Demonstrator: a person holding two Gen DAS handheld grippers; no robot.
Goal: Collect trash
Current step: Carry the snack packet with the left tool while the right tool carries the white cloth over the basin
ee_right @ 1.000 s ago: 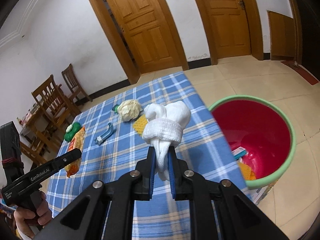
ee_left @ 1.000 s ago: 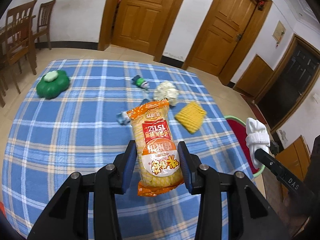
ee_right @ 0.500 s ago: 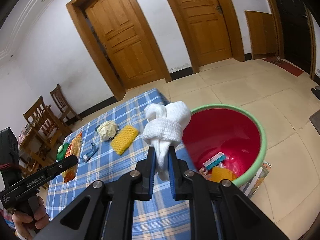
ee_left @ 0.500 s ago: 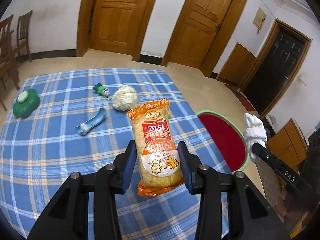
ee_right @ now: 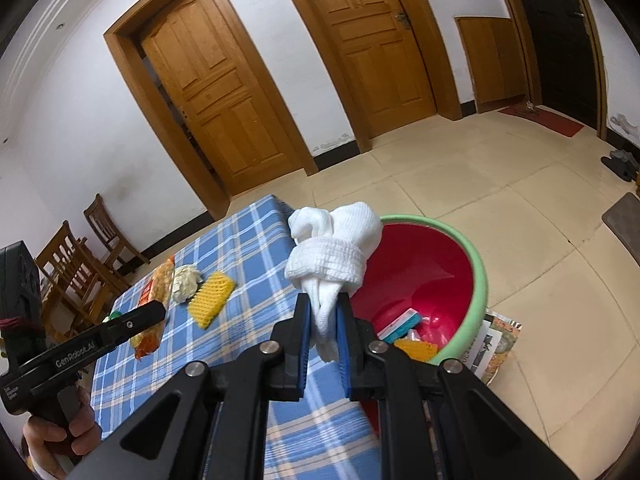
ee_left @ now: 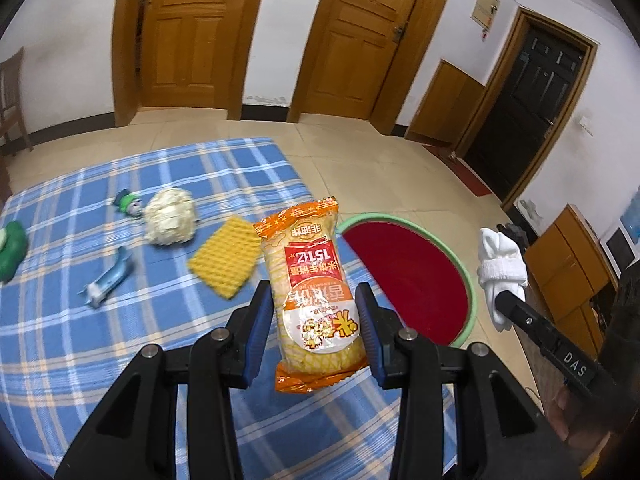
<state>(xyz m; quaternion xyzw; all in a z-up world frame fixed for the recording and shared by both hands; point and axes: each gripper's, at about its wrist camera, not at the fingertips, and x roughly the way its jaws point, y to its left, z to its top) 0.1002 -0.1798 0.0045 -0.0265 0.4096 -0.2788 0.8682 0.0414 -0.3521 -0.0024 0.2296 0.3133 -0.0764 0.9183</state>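
**Two grippers carry trash above a checked table, red bin at its edge**

An orange snack bag (ee_left: 314,296) hangs upright in the left gripper (ee_left: 316,320), its blue-padded jaws pinching the lower half of the pack from both sides, the crimped bottom edge sticking out below them. The bag is held in the air over the near corner of the blue checked tablecloth (ee_left: 80,344). To its right, a knotted white cloth (ee_right: 332,252) stands up from the right gripper (ee_right: 323,326), whose jaws are pressed together on the cloth's loose tail; the bundle sits above the table's edge, just beside the rim of the bin (ee_right: 478,280).

The bin, red inside with a pale green rim, stands on the tiled floor touching the table's corner. Inside it lie a yellow foam net (ee_right: 416,347) and a small white and teal box (ee_right: 400,320). Printed paper (ee_right: 492,340) lies under the bin on the floor.

On the cloth behind the snack bag rest a yellow foam sleeve (ee_left: 226,262), a crumpled cream wad (ee_left: 172,222), a small green and white item (ee_left: 128,204), a blue tube (ee_left: 108,276) and, at the far left edge, a green object (ee_left: 12,248), blurred. A hand (ee_right: 60,436) grips the left tool's handle. Wooden doors (ee_right: 224,96) and chairs (ee_right: 80,264) line the room behind.
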